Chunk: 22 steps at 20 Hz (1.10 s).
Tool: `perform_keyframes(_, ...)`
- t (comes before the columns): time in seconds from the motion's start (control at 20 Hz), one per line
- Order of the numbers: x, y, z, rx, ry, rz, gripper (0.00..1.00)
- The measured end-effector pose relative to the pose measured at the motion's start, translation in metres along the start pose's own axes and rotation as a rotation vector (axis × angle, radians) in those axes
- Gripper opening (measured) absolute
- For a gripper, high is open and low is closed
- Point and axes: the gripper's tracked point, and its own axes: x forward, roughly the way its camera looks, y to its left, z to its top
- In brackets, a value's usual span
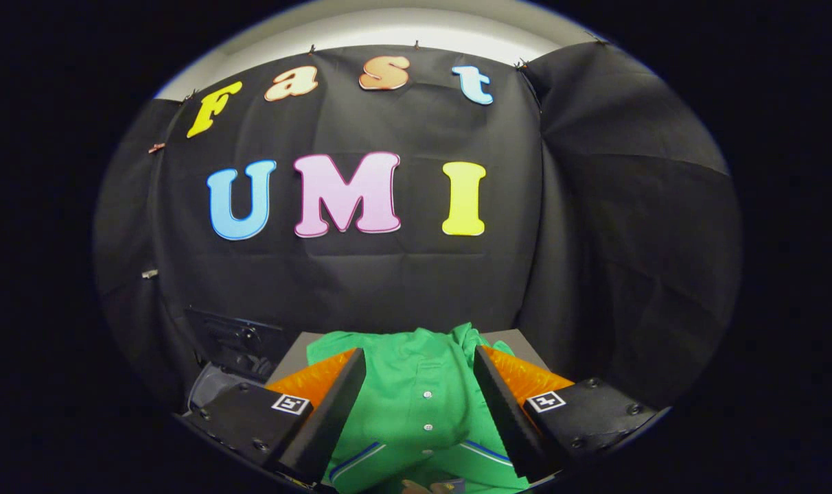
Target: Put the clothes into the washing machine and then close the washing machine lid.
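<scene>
1. The gripper (419, 405) is released: its two fingers stand wide apart, neither one pressing on anything.
2. A green shirt (416, 398) lies between the fingers and spreads just ahead of them. It has a collar at its far end, a row of small white buttons running down the middle, and thin blue and white trim lines near its near edge.
3. Whether the fingers touch the cloth at their inner sides cannot be told; the shirt passes under and between them.
4. The shirt rests on a grey table (289, 363), whose bare corners show to the left and right of the cloth, beyond the fingers.
5. To the left of the table, low against the wall, sits a dark machine (234, 343) with a knob-like part on its face; what it is exactly cannot be made out.
6. A black cloth wall (388, 281) hangs behind the table at the far side and wraps round to the right, with a pale strip of ceiling (388, 31) above it.
</scene>
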Motion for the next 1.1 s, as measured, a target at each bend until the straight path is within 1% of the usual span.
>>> perform_keyframes(0.15, 0.024, -0.01, -0.023, -0.044, 0.091, -0.03, 0.98)
perform_keyframes(0.3, 0.038, -0.009, -0.046, -0.031, 0.174, -0.025, 0.99)
perform_keyframes(0.45, 0.049, -0.015, -0.065, -0.006, 0.232, -0.041, 0.98)
perform_keyframes(0.6, 0.058, -0.017, -0.075, 0.007, 0.271, -0.047, 0.99)
perform_keyframes(0.75, 0.066, -0.017, -0.087, -0.03, 0.318, -0.049, 0.99)
perform_keyframes(0.8, 0.067, -0.016, -0.084, -0.034, 0.309, -0.05, 0.99)
perform_keyframes(0.95, 0.067, -0.016, -0.086, -0.019, 0.342, -0.045, 0.99)
perform_keyframes(1.1, 0.068, -0.02, -0.089, -0.005, 0.404, -0.059, 0.99)
